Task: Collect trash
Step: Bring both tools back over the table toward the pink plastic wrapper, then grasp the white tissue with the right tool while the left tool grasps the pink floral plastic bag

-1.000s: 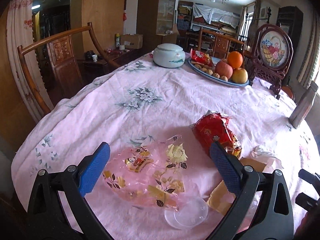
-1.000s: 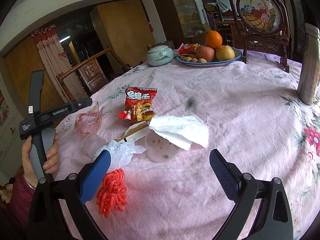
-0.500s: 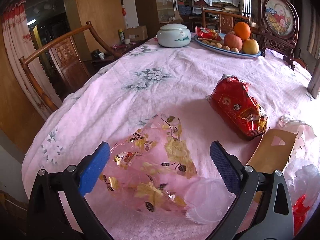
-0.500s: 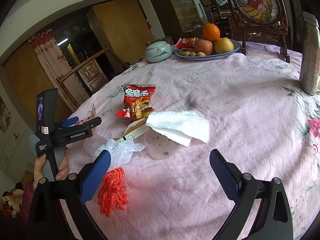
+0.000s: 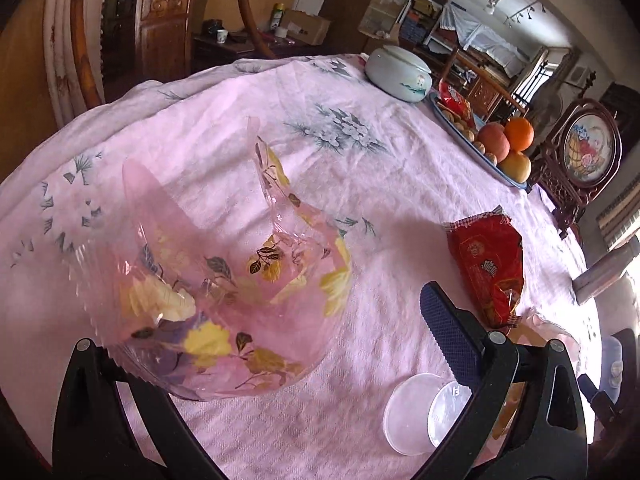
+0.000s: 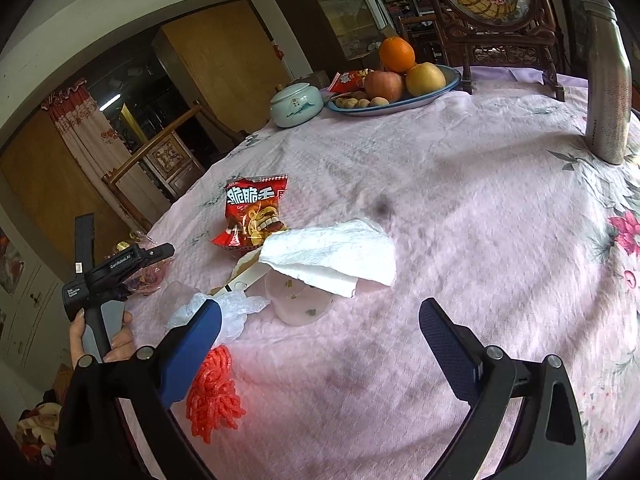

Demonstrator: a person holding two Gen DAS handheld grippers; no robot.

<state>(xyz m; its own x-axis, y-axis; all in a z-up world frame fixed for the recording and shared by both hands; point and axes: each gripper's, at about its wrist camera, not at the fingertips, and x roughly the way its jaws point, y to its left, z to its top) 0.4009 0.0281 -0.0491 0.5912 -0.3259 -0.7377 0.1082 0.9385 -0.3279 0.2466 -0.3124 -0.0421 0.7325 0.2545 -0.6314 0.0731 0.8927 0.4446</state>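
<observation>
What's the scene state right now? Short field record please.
surface: table with pink cloth
left gripper: open, clear flowered bag lies between its fingers and covers the left one
right gripper: open, holds nothing, above the cloth
trash near centre: red snack bag, paper towel partly over a plastic cup, white plastic wrap, orange net, card piece
other: fruit plate, lidded jar, steel flask
</observation>
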